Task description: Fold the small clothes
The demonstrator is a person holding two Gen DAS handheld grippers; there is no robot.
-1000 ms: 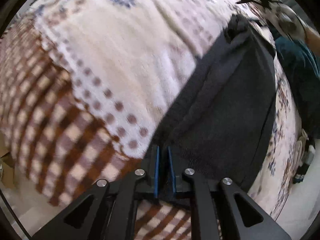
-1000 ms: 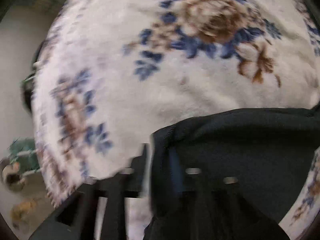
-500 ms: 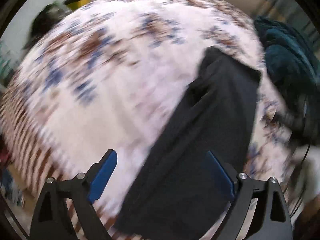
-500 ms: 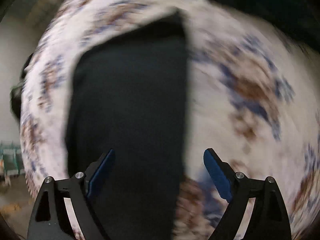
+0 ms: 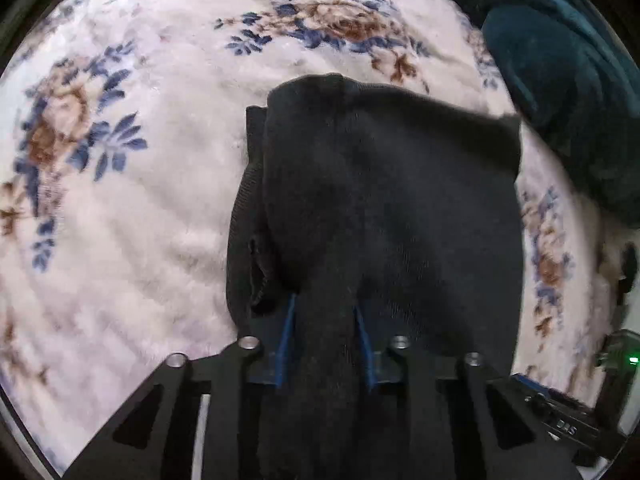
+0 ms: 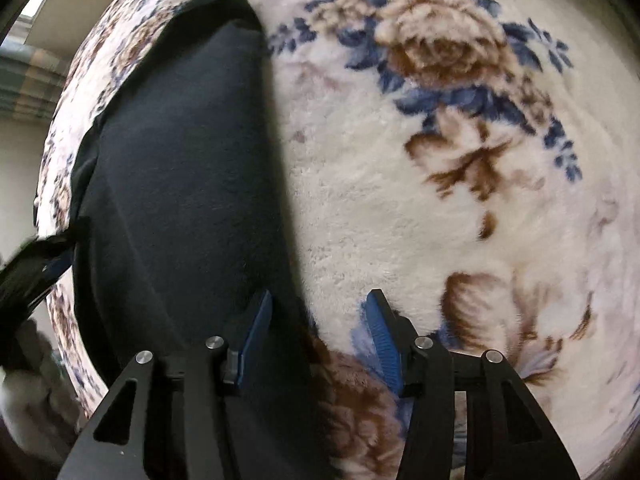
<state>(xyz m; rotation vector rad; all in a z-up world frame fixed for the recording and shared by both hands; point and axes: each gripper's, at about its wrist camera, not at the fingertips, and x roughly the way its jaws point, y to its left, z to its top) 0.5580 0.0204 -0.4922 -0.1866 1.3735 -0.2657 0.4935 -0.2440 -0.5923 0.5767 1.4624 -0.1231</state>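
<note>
A black garment [image 5: 384, 200] lies folded on a fluffy floral blanket [image 5: 140, 220]. In the left wrist view my left gripper [image 5: 325, 312] has its blue pads close together with the garment's near edge bunched between them. In the right wrist view the same garment [image 6: 180, 184] runs up the left side. My right gripper [image 6: 320, 312] is open over the garment's right edge, its left pad [image 6: 256, 332] against the cloth and its right pad [image 6: 384, 336] on the blanket.
A dark teal fleece [image 5: 560, 80] lies heaped at the upper right of the left wrist view. A black device with a green light [image 5: 616, 356] sits at the blanket's right edge. My left gripper's black frame [image 6: 32, 268] shows at the right wrist view's left edge.
Half a second ago both grippers were wide open above the garment. Now the left has closed on its near edge and the right has dropped low at its side edge, narrower.
</note>
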